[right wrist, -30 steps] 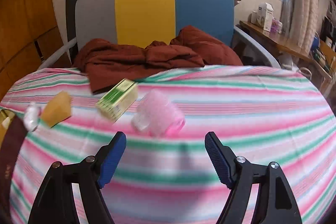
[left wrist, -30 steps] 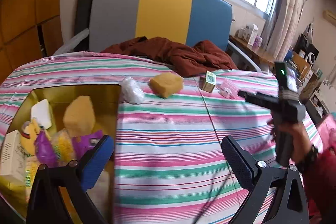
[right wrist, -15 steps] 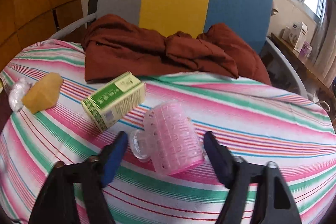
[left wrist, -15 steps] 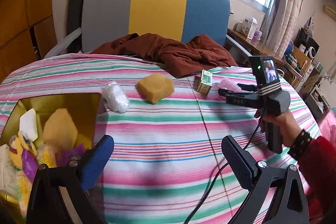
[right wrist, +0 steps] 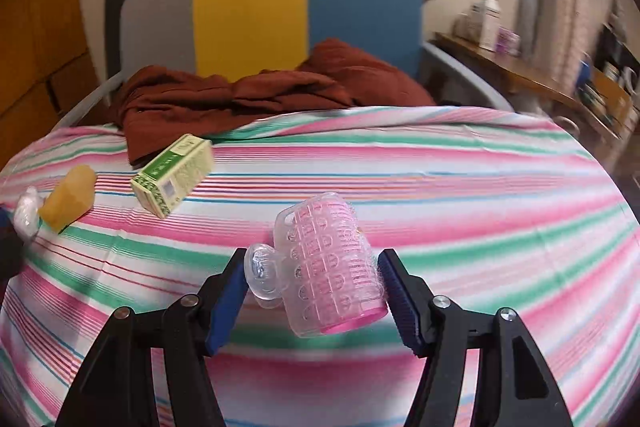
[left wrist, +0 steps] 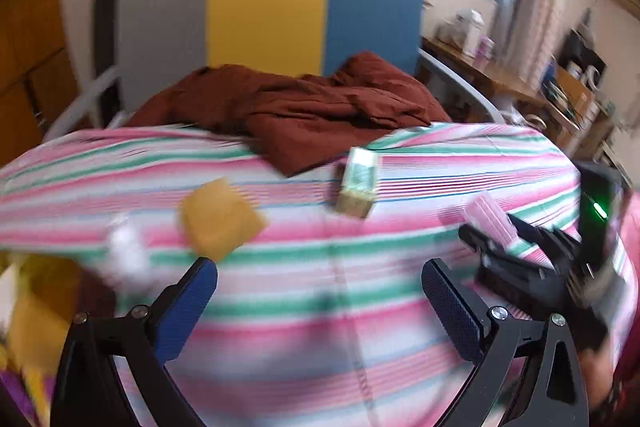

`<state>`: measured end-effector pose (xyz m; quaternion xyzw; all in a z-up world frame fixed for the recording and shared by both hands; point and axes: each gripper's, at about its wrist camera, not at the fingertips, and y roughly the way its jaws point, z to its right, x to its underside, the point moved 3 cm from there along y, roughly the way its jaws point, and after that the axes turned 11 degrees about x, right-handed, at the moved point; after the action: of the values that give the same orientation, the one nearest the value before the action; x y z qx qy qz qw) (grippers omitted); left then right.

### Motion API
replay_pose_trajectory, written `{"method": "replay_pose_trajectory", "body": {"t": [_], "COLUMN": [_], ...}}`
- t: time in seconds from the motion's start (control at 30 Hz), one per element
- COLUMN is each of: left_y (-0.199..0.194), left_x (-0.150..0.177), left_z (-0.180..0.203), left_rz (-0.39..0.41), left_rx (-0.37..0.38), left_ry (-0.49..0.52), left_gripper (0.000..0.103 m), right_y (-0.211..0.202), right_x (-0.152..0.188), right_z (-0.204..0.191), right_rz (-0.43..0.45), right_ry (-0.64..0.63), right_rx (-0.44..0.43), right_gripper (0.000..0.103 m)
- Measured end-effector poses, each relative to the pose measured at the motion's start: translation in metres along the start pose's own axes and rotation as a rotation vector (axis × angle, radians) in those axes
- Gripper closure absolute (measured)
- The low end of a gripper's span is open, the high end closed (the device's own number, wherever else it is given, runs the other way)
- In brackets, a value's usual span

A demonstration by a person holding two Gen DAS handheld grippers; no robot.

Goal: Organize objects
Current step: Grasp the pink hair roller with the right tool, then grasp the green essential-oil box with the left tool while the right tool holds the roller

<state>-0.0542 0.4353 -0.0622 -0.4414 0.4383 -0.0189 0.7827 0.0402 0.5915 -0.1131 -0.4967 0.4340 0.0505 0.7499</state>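
Four loose things lie on the bed's pink, green and white striped sheet [right wrist: 460, 167]. One translucent pink plastic hair roller with a clear clip [right wrist: 328, 267] sits near the bed's near edge, between the blue pads of the right gripper [right wrist: 314, 289]. Both pads touch it, the left one on the clear clip and the right one on the bristled wall, so the gripper pinches the roller. One green and cream cardboard carton [right wrist: 174, 175] lies on its side further in, toward the far edge, just in front of a single crumpled rust-brown cloth [right wrist: 248, 95]. One yellow-orange sponge block [right wrist: 68, 203] lies to the carton's left, and one crumpled clear plastic wrapper [right wrist: 26, 211] touches the sponge's left side, by the bed's left edge.

The left gripper [left wrist: 320, 301] hangs over bare sheet with its two blue pads spread wide and nothing between them. A yellow box of mixed items [left wrist: 32, 311] shows blurred at the lower left corner.
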Motion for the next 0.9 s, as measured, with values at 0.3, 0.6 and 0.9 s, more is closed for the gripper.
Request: {"method": "replay_pose_trajectory", "body": {"t": [0.3, 0.6, 0.9], "left_y": [0.091, 0.126, 0.084], "left_x": [-0.038, -0.034, -0.023], "left_z": [0.026, 0.02, 0.046], "left_rz": [-0.024, -0.074, 0.114], "left_rx": [-0.048, -0.043, -0.065], "left_ry": [0.137, 0.166, 0.297], "left_gripper": [0.008, 0.072, 0.072], "right_y": [-0.001, 0.0, -0.013], "right_x": [0.002, 0.005, 0.005], "right_z": [0.007, 0.011, 0.014], "right_rz": [0.02, 0.021, 0.086], "right_ry": [0.038, 0.06, 0.076], "right_rx": [0.023, 0.025, 0.049], "right_gripper": [0.037, 0.037, 0.037]}}
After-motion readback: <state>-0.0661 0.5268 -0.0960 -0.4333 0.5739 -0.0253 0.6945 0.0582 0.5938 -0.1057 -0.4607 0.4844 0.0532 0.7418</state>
